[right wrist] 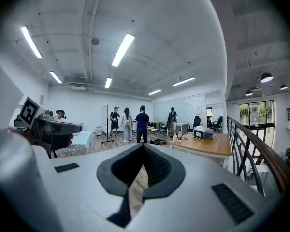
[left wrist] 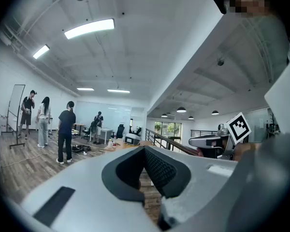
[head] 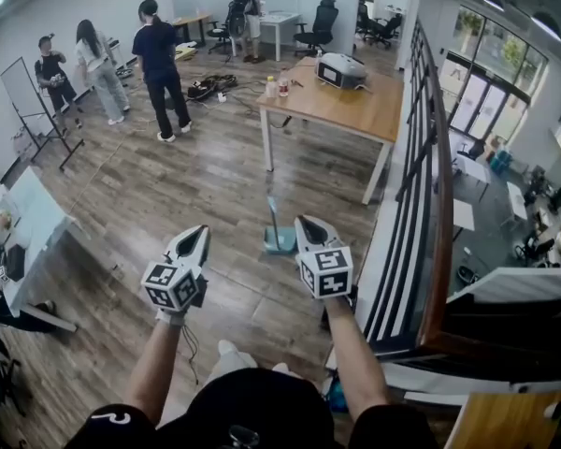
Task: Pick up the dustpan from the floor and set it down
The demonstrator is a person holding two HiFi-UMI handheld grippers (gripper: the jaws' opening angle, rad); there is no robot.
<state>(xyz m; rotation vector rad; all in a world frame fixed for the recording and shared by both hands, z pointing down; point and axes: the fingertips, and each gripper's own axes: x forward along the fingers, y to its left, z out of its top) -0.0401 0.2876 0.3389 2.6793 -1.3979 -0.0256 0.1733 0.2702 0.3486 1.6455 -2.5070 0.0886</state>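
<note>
A teal dustpan (head: 280, 241) stands on the wooden floor with its long handle upright, a little ahead of me and between my two grippers. My left gripper (head: 198, 232) is held out level to the dustpan's left, jaws together, nothing in them. My right gripper (head: 307, 221) is just right of the handle and above the pan, also shut and empty. In the left gripper view the left gripper's (left wrist: 145, 148) jaws meet at the tip; in the right gripper view the right gripper's (right wrist: 144, 145) jaws do the same. The jaws hide the dustpan in both gripper views.
A wooden table (head: 355, 106) with a white device (head: 339, 70) stands beyond the dustpan. A dark railing (head: 421, 157) runs along the right over a drop. A white table (head: 28, 223) is at the left. A person (head: 161, 68) and others stand further back.
</note>
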